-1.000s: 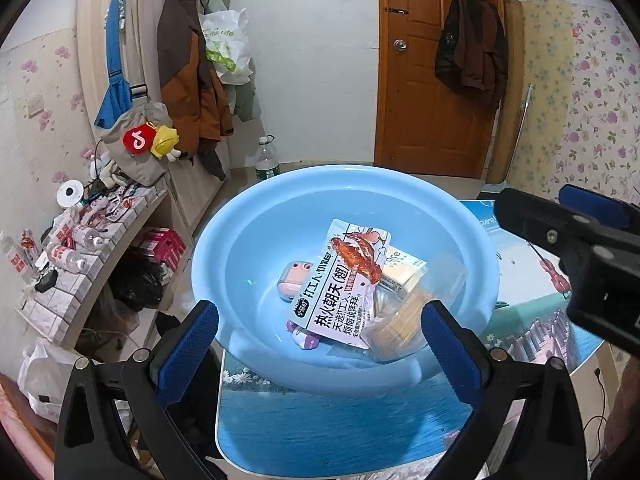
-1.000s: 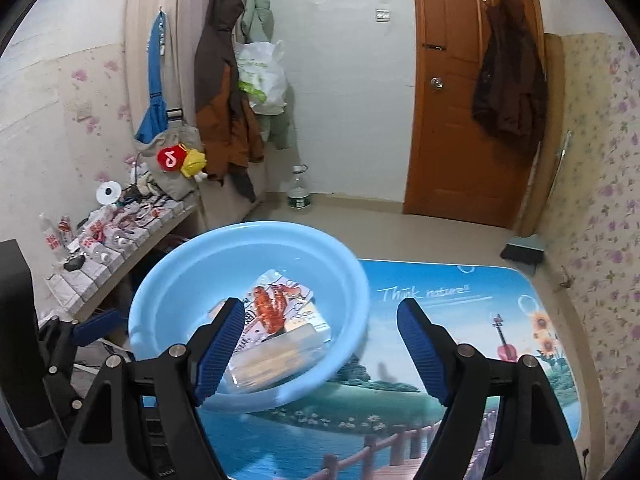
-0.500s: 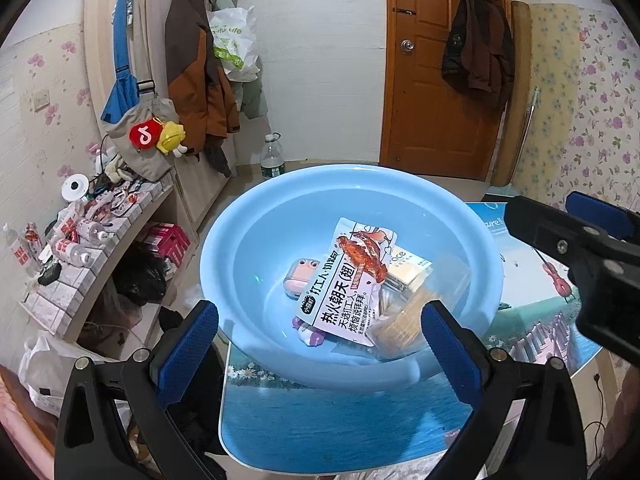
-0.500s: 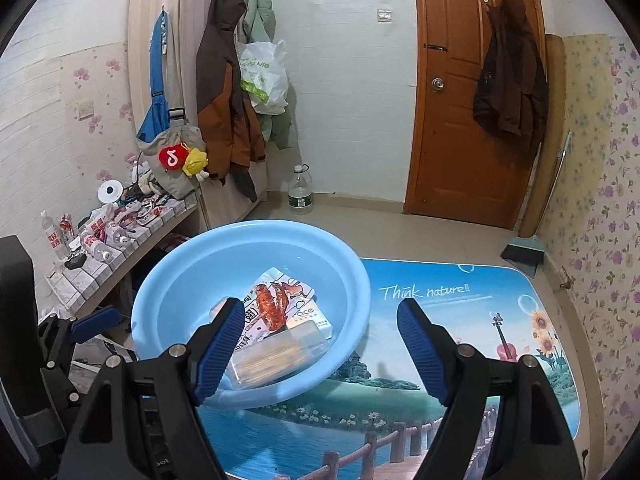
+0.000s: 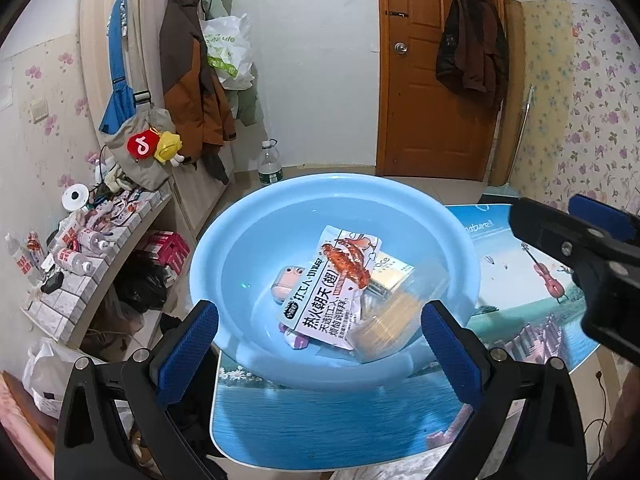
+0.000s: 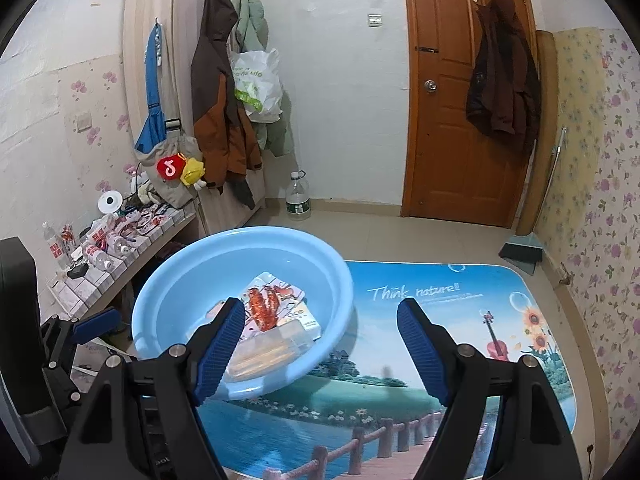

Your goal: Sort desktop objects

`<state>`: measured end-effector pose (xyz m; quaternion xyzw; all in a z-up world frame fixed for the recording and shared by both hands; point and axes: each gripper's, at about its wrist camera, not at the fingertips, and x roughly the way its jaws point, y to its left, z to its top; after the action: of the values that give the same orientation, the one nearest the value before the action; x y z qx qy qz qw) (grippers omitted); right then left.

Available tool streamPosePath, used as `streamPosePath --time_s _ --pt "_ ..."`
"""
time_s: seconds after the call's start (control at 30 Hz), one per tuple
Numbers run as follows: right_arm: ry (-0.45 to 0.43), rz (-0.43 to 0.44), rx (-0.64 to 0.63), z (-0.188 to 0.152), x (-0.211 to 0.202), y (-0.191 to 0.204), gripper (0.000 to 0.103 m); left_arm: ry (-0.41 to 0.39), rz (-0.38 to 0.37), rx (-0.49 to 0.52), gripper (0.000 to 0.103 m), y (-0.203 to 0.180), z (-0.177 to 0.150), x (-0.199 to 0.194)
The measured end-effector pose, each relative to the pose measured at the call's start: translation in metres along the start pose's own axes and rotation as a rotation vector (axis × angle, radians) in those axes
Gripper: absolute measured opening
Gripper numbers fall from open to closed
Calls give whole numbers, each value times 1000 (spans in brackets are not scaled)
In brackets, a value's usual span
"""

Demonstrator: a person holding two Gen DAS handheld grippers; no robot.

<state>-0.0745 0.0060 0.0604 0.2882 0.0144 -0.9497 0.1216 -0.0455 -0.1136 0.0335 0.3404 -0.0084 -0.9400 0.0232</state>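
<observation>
A light blue basin (image 5: 248, 256) stands on the picture-printed table (image 5: 320, 428), overhanging its left edge. Inside lie a white snack packet with a red crayfish (image 5: 328, 300), a small pink item (image 5: 286, 278), a yellow-white box (image 5: 390, 274) and a clear box of thin sticks (image 5: 392, 320). My left gripper (image 5: 318, 344) hovers open in front of the basin's near rim, holding nothing. My right gripper (image 6: 320, 340) is open over the table, right of the basin (image 6: 200, 272), with nothing between its fingers. Each gripper shows at the edge of the other's view.
A low tiled shelf (image 5: 80, 248) crowded with small bottles runs along the left wall. A water bottle (image 6: 298, 200) stands on the floor near hanging coats. A brown door (image 6: 460, 120) is at the back, with a dustpan (image 6: 520, 248) beside it. The table's right half (image 6: 460, 320) is bare.
</observation>
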Motion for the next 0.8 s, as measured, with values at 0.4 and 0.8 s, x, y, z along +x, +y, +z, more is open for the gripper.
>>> streamPosePath --time_s 0.4,0.8 --pt "25 -61 62 -12 -21 -52 80 37 -30 51 103 -47 3 -11" --pt "61 -158 60 2 -55 -96 80 88 -47 123 103 -91 29 -27"
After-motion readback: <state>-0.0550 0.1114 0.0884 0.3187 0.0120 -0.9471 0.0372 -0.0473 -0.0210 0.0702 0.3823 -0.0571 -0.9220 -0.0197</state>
